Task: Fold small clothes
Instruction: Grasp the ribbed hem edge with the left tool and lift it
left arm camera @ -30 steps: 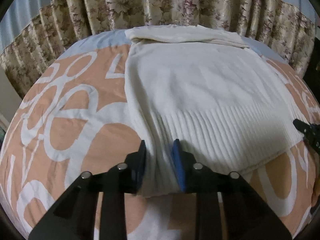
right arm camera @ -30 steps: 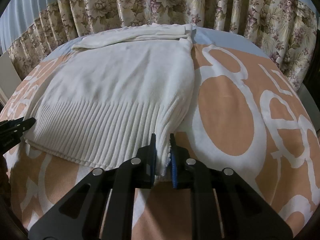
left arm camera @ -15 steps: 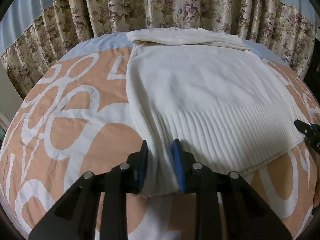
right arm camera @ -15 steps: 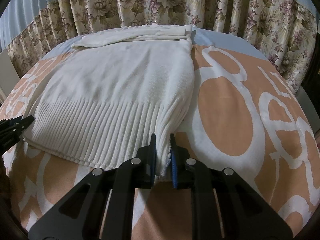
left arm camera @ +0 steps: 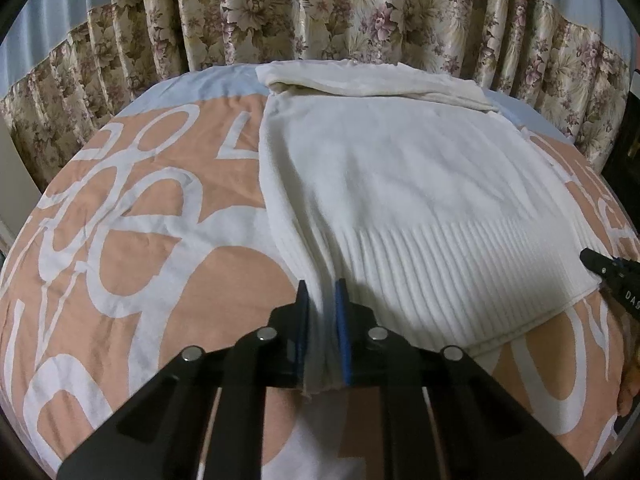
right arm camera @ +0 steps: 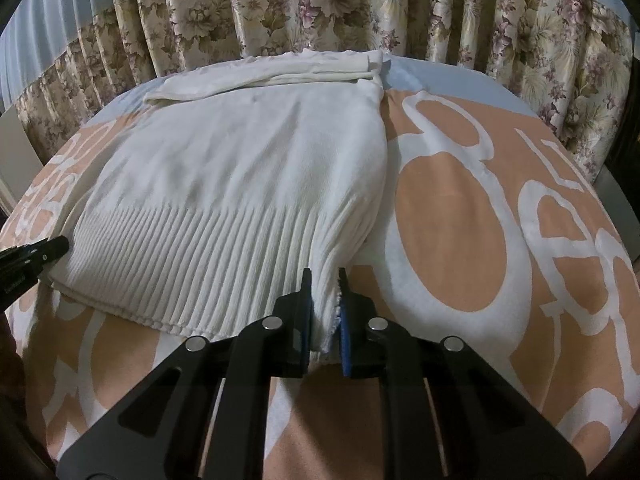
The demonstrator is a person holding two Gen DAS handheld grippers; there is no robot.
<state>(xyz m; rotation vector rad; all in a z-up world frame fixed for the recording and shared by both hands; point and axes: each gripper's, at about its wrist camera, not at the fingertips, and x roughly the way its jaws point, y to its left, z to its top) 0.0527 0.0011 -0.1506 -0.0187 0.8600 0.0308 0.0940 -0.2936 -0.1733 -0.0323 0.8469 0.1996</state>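
Observation:
A cream knit sweater (left arm camera: 400,184) lies flat on the bed, ribbed hem toward me and sleeves folded across its far end; it also shows in the right wrist view (right arm camera: 248,176). My left gripper (left arm camera: 320,292) is shut on the hem's left corner. My right gripper (right arm camera: 323,280) is shut on the hem's right corner. Both corners are lifted slightly off the cover. The right gripper's tip shows at the left wrist view's right edge (left arm camera: 604,264); the left gripper's tip shows at the right wrist view's left edge (right arm camera: 36,252).
The bed has an orange and white patterned cover (left arm camera: 132,240), seen also in the right wrist view (right arm camera: 480,216). Floral curtains (left arm camera: 320,12) hang close behind the bed's far edge. A dark piece of furniture (left arm camera: 628,128) stands at the far right.
My left gripper has closed from a wider gap onto the hem's left corner. The right gripper has kept its hold on the right corner. The sweater has barely shifted.

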